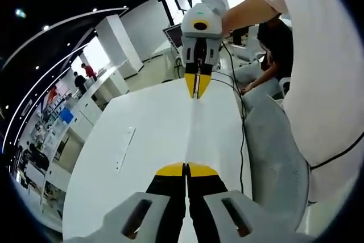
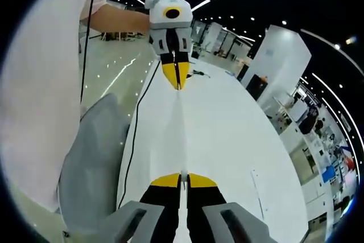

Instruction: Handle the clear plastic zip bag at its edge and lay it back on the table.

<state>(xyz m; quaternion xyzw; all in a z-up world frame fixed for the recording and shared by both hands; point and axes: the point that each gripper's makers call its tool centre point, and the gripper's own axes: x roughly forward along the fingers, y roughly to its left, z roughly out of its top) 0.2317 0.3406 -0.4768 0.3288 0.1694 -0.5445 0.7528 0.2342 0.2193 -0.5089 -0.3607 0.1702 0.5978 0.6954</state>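
white table [image 1: 148,135]; grey chair [image 2: 94,157] beside it | black cable [image 2: 132,157] along edge

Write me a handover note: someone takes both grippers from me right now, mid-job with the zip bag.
Left gripper: shut on one edge of the clear zip bag.
Right gripper: shut on the opposite edge.
Bag: stretched taut, edge-on, between the two grippers, held above the white table.
Done: bag gripped at its edges and lifted.
Left: lower it flat onto the table, then open both grippers.
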